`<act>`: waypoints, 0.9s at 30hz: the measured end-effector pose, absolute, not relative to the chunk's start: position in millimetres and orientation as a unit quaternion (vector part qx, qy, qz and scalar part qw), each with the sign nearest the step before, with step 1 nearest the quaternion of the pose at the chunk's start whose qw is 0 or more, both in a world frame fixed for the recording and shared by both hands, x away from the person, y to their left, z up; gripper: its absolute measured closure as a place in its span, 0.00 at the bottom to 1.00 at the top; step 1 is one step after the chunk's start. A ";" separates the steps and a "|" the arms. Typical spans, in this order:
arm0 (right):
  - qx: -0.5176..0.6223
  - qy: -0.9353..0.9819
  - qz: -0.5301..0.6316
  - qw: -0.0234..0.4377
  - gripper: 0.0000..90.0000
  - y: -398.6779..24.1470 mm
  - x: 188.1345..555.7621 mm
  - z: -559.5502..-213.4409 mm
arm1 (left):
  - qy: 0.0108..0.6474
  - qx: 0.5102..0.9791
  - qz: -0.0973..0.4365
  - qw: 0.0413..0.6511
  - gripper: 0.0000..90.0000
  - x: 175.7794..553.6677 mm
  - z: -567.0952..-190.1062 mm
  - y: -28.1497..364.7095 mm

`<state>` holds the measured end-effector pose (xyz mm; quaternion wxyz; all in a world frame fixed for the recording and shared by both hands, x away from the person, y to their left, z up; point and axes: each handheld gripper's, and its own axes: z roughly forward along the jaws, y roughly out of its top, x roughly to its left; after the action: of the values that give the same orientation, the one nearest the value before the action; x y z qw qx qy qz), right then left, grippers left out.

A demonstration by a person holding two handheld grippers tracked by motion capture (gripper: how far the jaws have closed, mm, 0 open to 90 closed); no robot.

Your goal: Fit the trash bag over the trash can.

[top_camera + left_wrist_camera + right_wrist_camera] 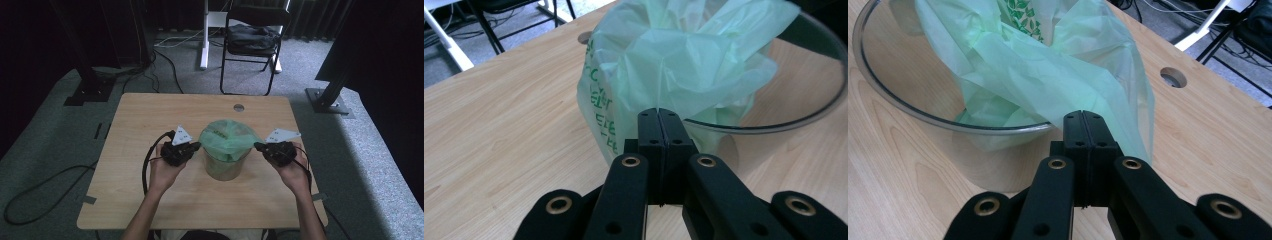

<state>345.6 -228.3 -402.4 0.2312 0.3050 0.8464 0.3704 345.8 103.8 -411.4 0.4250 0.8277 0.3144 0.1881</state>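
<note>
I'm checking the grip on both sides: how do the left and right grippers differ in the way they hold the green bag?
The left gripper pinches the green bag where it drapes outside the clear container, by the green lettering; the right gripper pinches a plain, unprinted fold. In the high view the left gripper sits at the bag's left edge, the right at its right edge. Both have their jaws pressed together on the film, pointing inward toward the container.

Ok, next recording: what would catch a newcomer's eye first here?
The pale green plastic bag at the middle of the wooden table, draped into and over the rim of a clear round container. Next, the left gripper and the right gripper on either side of it, each with its jaws shut on an edge of the bag.
</note>
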 end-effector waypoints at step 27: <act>0.313 0.843 0.333 0.284 0.87 -223.7 345.3 -412.3 | 0.312 0.820 0.173 0.448 1.00 332.2 -401.8 108.8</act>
<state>345.3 -223.7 -412.3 0.2845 0.3126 0.8430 0.3328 332.2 108.8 -401.8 0.4477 0.8199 0.3119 0.1735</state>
